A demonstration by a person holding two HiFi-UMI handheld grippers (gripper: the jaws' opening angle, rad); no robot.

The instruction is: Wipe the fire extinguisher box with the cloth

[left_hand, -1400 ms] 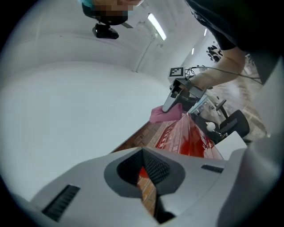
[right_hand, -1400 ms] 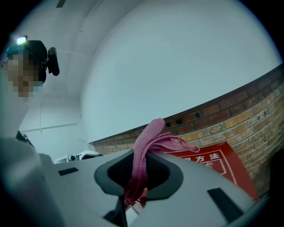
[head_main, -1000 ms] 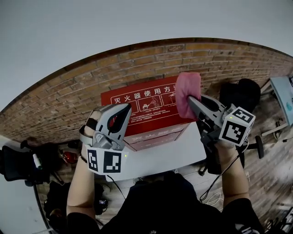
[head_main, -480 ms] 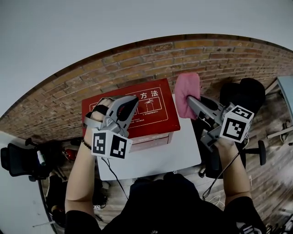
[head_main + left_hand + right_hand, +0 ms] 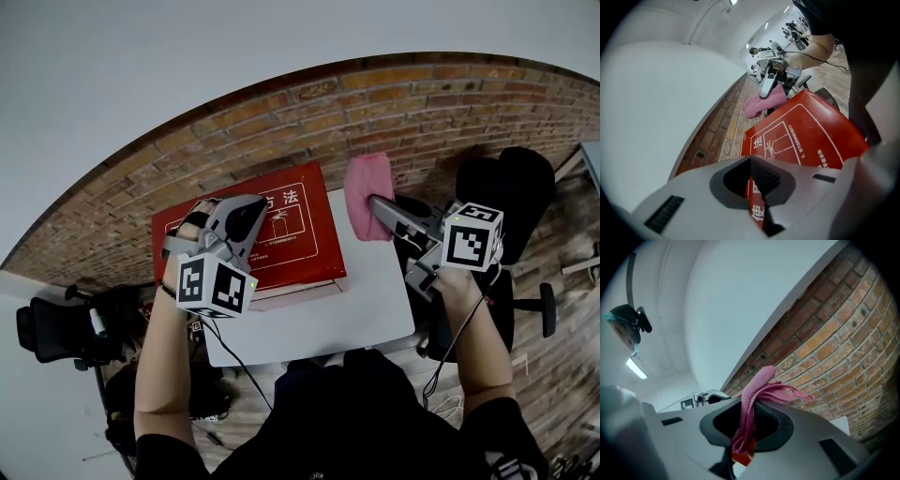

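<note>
Red fire extinguisher box (image 5: 300, 239): flat cardboard carton with white printed characters and diagrams on its top; lies on the left part of the white rectangular table (image 5: 366, 300), its far edge towards the brick wall (image 5: 422, 103).
Pink cloth (image 5: 366, 192): soft fabric, bunched and folded; hangs from the right gripper just beyond the box's far right corner, apart from the box.
Right gripper (image 5: 380, 208): grey two-jaw tool with a square-marker cube, held in the person's right hand over the table's right side; its jaws are clamped on the cloth (image 5: 754, 399), with folds spilling out past the tips and a strand trailing back between the jaws.
Left gripper (image 5: 246, 217): same kind of tool, held in the left hand above the box's left half and angled down at the printed top (image 5: 811, 136); its tips are pressed together with nothing between them. Contact with the box cannot be told.
Surroundings: a black office chair (image 5: 502, 187) stands right of the table.
</note>
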